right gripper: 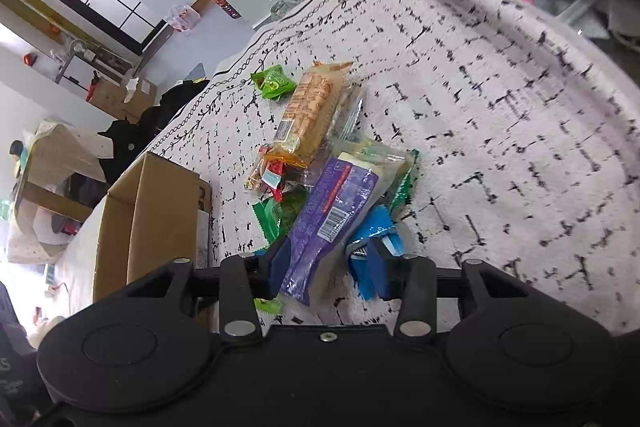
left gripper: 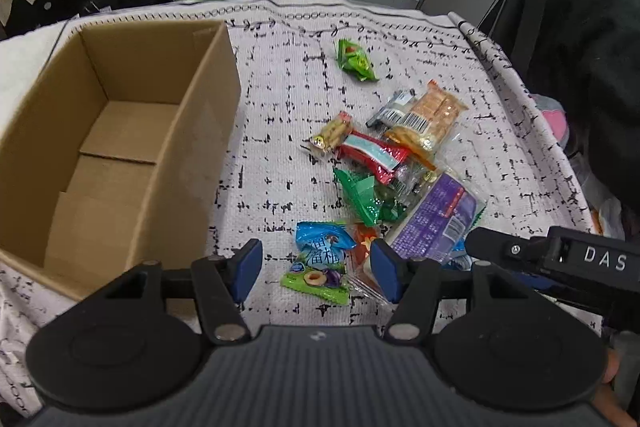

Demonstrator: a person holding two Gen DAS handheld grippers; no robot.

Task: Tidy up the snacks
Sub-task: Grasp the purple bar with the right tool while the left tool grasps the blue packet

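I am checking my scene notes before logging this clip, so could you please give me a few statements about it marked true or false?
1. The cardboard box holds no snacks. True.
2. The left gripper is shut on a packet. False: it is open above the blue packet.
3. The purple packet lies between the right gripper fingers. True.
4. The small green packet sits inside the box. False: it lies alone on the cloth.

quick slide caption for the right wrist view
Right gripper, jaws open around a purple snack packet at the near end of a snack pile on a patterned cloth, cardboard box to its left.
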